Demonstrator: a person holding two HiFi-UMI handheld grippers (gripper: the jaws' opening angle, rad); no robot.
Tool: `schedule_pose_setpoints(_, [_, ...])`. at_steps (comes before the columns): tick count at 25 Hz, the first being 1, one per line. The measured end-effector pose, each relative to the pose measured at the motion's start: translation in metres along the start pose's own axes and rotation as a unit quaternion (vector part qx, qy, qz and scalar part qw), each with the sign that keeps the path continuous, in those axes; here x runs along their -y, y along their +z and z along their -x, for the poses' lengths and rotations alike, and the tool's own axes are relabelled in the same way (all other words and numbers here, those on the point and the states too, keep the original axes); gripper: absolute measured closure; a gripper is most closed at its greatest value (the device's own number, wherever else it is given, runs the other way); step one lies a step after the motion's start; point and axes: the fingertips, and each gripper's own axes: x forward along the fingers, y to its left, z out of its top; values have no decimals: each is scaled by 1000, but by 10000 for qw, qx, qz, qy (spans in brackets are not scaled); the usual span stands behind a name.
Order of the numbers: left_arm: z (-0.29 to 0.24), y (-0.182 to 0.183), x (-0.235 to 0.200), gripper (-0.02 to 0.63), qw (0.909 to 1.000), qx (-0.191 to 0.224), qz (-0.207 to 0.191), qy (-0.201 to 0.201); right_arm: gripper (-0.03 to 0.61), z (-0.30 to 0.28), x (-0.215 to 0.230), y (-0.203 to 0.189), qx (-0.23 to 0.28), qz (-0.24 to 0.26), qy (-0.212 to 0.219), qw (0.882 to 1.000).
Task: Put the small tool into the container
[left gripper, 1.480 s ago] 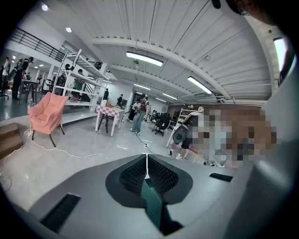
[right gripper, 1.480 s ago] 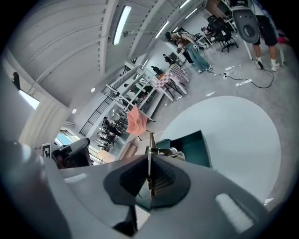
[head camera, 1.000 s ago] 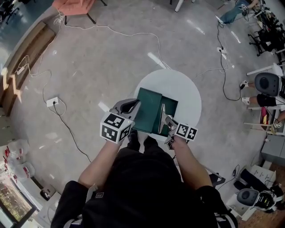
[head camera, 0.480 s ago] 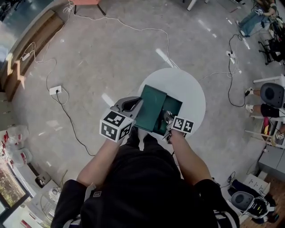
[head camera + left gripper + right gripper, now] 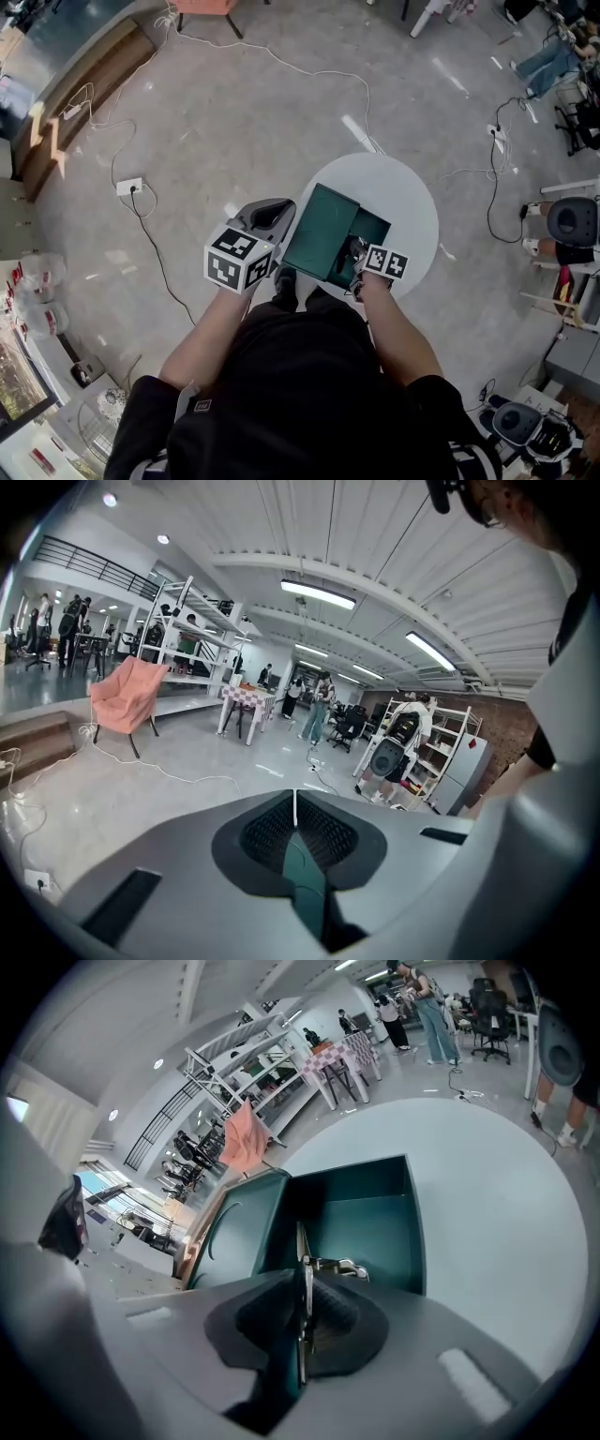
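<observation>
Wide grey floor [image 5: 187, 122], with a round white table [image 5: 412, 202] on it. The green box [image 5: 373, 228] stands open there, and the left gripper [image 5: 274, 217] is clamped on its raised lid [image 5: 319, 232]. The right gripper [image 5: 357, 251] hangs low over the box mouth. Its jaws have just been opening, with the thin metal tool [image 5: 302, 1246] upright between the pads. My worries: the tool could cling to one pad, or tip over the near wall. If the lid slips, it could fall on the gripper.

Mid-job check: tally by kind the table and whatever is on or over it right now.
White round table: 1
Green container: 1
Small metal tool: 1
Total: 3
</observation>
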Motion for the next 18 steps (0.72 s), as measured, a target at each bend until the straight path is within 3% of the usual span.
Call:
schedule_pose_setpoints(5, [3, 3, 13, 598, 9998, 66, -98, -164, 451, 3, -8, 0, 25, 1, 112, 9999])
schedule_pose_setpoints(9, [7, 1, 18, 598, 9996, 72, -91, -247, 368, 9, -11, 3, 158, -282, 351, 9989])
schedule_pose_setpoints(18, [11, -1, 12, 598, 9994, 109, 37, -314, 357, 24, -22, 21, 516, -361, 759, 9951])
